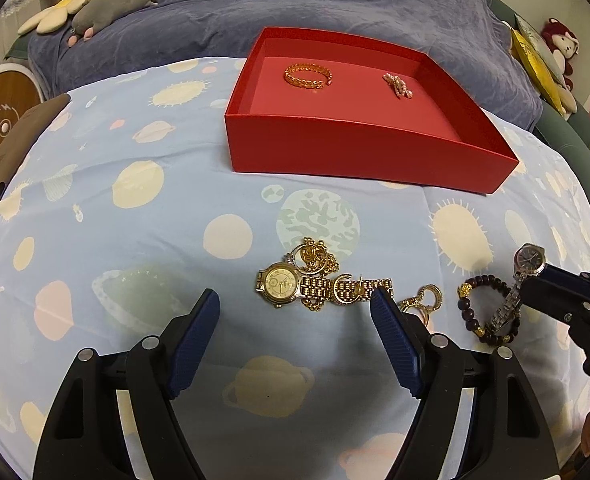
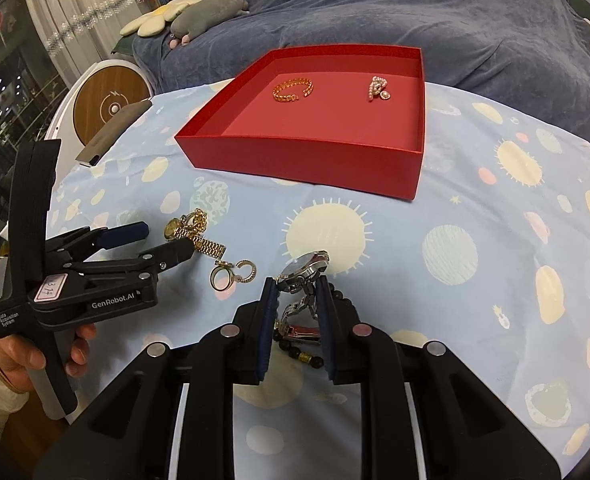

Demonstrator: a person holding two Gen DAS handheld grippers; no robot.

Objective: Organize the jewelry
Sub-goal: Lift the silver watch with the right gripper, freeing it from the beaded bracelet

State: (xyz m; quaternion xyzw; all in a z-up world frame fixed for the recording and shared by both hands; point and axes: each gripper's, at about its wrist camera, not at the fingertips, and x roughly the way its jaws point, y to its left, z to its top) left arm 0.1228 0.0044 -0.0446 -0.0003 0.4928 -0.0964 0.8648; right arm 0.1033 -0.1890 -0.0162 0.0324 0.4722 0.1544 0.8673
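- The right tongs (image 2: 295, 300) are closed narrow on the band of a silver watch (image 2: 305, 266), whose dark dial stands above the fingertips, tilted up off the cloth.
- In the left wrist view that same silver watch (image 1: 529, 260) sits at about 3 o'clock, with the right tongs' dark tip just beside it.
- A dark beaded bracelet (image 1: 489, 312) lies under the dangling watch band, on the worktop's blue planet-print cloth (image 1: 135, 220).
- The left tongs (image 1: 295, 304) stand wide and hold nothing, hovering above the cloth.
- Just ahead of them lies a gold watch (image 1: 283, 282) at 12 o'clock, tangled with a gold chain (image 1: 315, 256); small gold rings (image 1: 425, 300) lie near the right finger.
- The red box (image 1: 359, 152) sits farther back at 12 o'clock, open-topped, well apart from the pile.
- Inside it a gold chain bangle (image 1: 307, 76) lies to the left and a pink pearl piece (image 1: 397, 85) to the right, apart from each other.
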